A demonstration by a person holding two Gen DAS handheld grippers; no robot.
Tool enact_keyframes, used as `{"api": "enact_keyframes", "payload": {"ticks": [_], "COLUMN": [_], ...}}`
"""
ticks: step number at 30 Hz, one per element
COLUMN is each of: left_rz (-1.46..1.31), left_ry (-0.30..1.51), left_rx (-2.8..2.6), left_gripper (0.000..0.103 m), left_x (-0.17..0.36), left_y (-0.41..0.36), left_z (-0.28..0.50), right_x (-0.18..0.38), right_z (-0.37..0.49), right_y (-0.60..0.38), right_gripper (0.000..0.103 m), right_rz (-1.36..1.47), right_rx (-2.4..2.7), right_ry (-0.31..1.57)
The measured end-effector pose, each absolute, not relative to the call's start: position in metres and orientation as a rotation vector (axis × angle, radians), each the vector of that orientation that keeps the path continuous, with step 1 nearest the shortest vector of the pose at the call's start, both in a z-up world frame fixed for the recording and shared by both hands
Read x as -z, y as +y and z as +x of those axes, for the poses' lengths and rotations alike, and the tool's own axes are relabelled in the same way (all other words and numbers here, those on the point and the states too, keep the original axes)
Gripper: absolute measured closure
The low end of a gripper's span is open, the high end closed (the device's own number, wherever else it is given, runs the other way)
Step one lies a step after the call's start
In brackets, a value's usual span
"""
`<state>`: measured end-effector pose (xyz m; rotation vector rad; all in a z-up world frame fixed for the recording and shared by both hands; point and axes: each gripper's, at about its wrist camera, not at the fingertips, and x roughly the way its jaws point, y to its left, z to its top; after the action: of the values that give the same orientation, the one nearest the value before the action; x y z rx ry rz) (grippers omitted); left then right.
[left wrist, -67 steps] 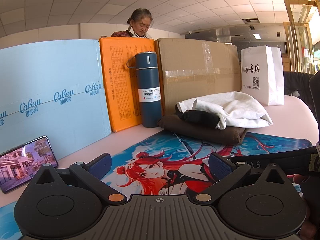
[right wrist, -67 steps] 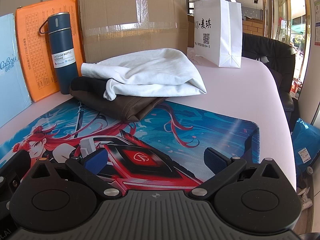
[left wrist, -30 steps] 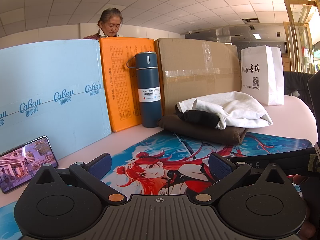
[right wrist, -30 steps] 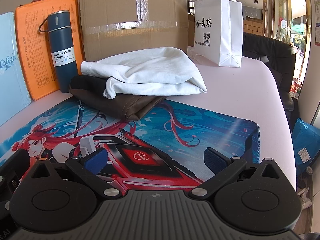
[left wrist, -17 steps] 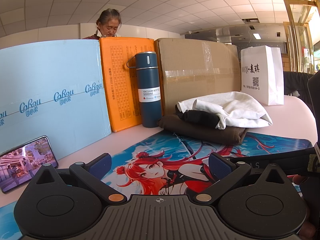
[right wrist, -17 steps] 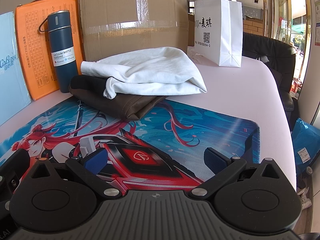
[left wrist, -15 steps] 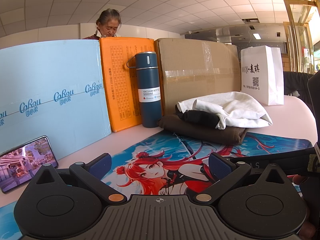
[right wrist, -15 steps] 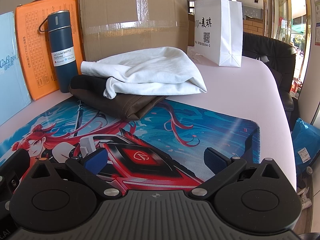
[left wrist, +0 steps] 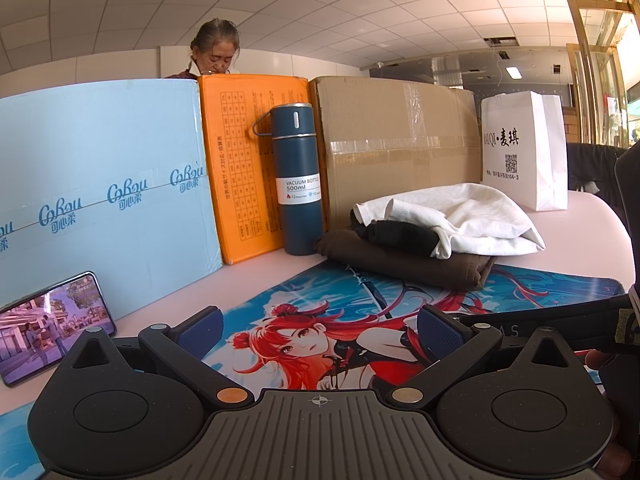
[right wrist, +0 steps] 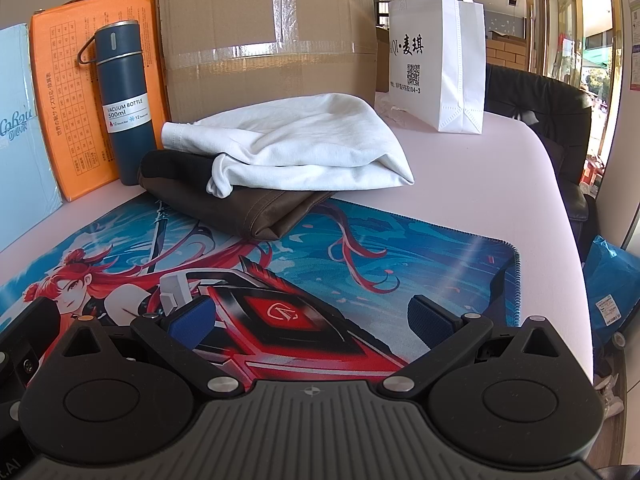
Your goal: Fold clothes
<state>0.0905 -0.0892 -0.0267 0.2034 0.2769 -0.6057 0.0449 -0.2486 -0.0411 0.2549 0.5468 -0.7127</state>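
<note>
Three garments in one pile at the centre of both views: white garment [right wrist: 296, 148] on top, black garment [left wrist: 400, 234] under its left part, brown garment [right wrist: 256, 210] at the bottom. Pile partly on the far edge of the printed mat [right wrist: 360, 248], partly on the pink bench [right wrist: 480, 184]. Not yet spread out or folded neatly; white one crumpled, with a corner hanging over the brown one.

Left tongs [left wrist: 320, 328] low in the frame of the left view, spread wide, nothing between the blue pads [left wrist: 438, 326], above the mat and well apart from the pile. Right tongs [right wrist: 310, 316] low in the frame of the right view, also spread wide and without any hold, over the red part of the mat.

Behind the pile, toward the upper part of the frames: blue vacuum bottle [left wrist: 298, 180] upright, just beside the brown garment; orange box [left wrist: 240, 160], light blue box [left wrist: 100, 188] and taped cardboard box [left wrist: 400, 140] in a row. White paper bag [right wrist: 436, 64] upright at upper right. Phone [left wrist: 48, 340] with lit screen at lower left of the left view, leaned at the light blue box. Head of a woman [left wrist: 218, 50] seen over the boxes.
</note>
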Motion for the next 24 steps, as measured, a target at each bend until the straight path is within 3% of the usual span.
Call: {"api": "enact_keyframes", "payload": {"ticks": [24], "left_rz": [0.203], "left_ry": [0.277], "left_rx": [0.605], "left_gripper": [0.0], "left_x": [0.0271], "left_y": [-0.0893], "left_z": [0.0903], "right_x": [0.041], "right_z": [0.0447], "right_y": [-0.2486], "right_gripper": [0.0], "right_rz": [0.255], "right_rx": [0.713], "right_ry": [0.548]}}
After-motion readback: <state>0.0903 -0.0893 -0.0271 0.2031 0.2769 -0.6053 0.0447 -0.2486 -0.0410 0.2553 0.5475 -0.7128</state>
